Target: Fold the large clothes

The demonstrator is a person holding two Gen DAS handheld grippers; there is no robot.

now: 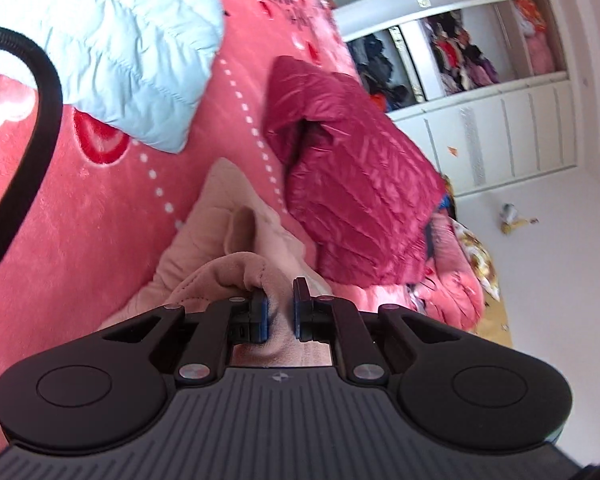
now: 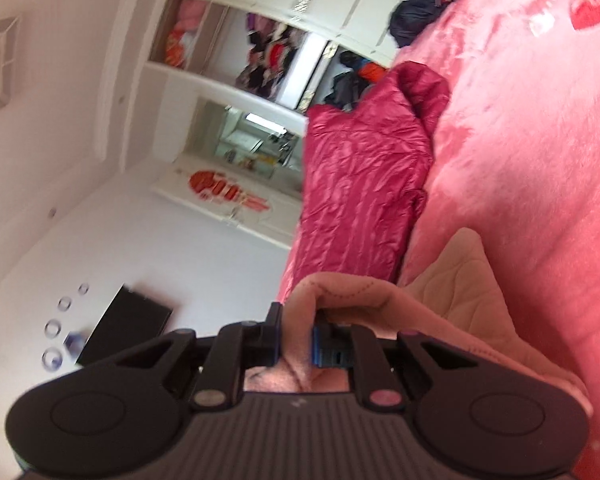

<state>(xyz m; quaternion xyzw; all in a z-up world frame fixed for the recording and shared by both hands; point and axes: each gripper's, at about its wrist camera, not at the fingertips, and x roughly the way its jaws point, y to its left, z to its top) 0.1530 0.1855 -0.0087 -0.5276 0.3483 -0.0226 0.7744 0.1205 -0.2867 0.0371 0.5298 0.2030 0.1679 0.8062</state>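
The pink garment (image 1: 236,252) is a soft, fleecy piece with a quilted, stitched surface and rounded, bunched folds; its colour is a dusty pink, paler than the blanket (image 1: 100,208) it lies on. In the left wrist view a thick roll of its fabric sits between the blue pads of the left gripper (image 1: 281,312), and the pads press on it from both sides, so the jaws are closed on the cloth. The rest of the garment trails away from the gripper across the blanket in a loose, peaked heap.

In the right wrist view the right gripper (image 2: 296,336) likewise clamps a fold of the same garment (image 2: 452,280), the hem curling over the top of the jaws with a dotted seam line showing. This view is tilted hard, with the room lying sideways, and the gripper points nearly level.

The blanket is plush and coral pink, printed with red hearts and white dotted lines. Beyond the garment lies a red jacket (image 1: 356,184), shiny and puffy with narrow quilted ribs, near the blanket's edge. A pale blue jacket (image 1: 112,52), also puffed in broad quilted panels, lies farther off from the garment on the blanket. A black cable (image 1: 40,128) arcs across that side of the left view. Behind the red jacket stands a white wardrobe (image 1: 500,128) with open shelves of clothes.
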